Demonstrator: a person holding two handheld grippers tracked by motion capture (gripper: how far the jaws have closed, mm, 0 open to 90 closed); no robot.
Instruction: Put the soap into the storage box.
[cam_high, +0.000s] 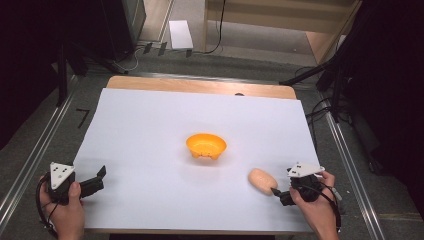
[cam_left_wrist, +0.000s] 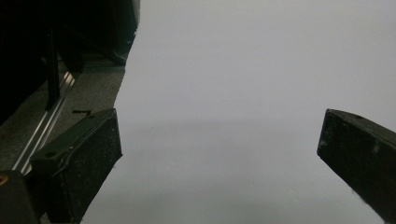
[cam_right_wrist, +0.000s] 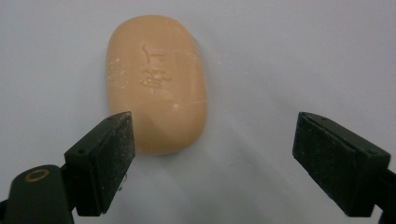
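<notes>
A wooden table (cam_high: 200, 86) stands in the middle of the room, most of its top covered by a white sheet (cam_high: 150, 130) — only a strip of bare wood shows along the far edge. The floor (cam_high: 210, 62) around it is grey carpet. Metal rails (cam_high: 30, 160) run along the floor on both sides of the table. Black cables (cam_high: 218, 30) trail across the floor at the back, near a pale wooden frame (cam_high: 280, 15) and a white box (cam_high: 180, 34). Both far corners lie in deep shadow — dark stands (cam_high: 62, 70) rise there.

Black gripper (cam_high: 100, 179) bodies, grey triangular plates, black cables
</notes>
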